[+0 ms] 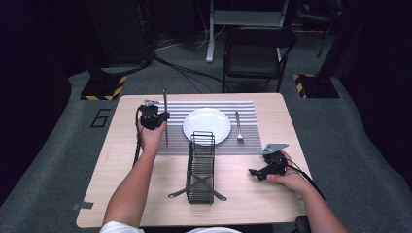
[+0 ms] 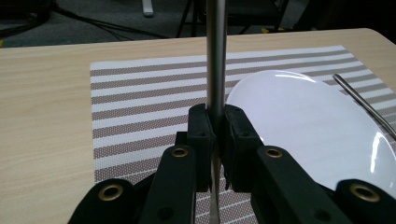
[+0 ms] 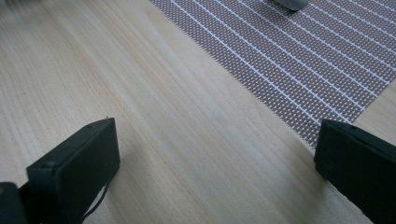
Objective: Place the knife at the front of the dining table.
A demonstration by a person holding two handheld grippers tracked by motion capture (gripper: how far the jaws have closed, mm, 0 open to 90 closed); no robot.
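High view has the person's left gripper [image 1: 154, 118] up over the left part of the striped grey-and-white placemat [image 1: 245, 108], and its jaws are clamped tight on a long thin silver metal utensil [image 1: 165, 116], probably a knife, though I can't make out the blade for sure. It stands pretty much upright in the grip, handle end poking up above the gripper and the lower end down near the mat, just left of the round white plate [image 1: 207, 125]. From the left gripper view you can see it way better: the two black pads are squeezed together on the metal shaft [image 2: 216, 56], which runs straight up the middle of the frame, with the mat [image 2: 140, 107] behind it and the plate [image 2: 303, 121] off to the right. On the far side of the plate a silver fork [image 1: 238, 127] lies flat on the mat, and it's well apart from the utensil. Closer to the person, a black wire cutlery rack [image 1: 201, 167] sits on the light wooden table [image 1: 121, 174], touching the near edge of the plate as far as I can tell. The right gripper [image 1: 260, 172] rests low on the table at the right, near the mat's corner, and in the right gripper view its jaws stand wide apart with just bare wood [image 3: 187, 140] between them.
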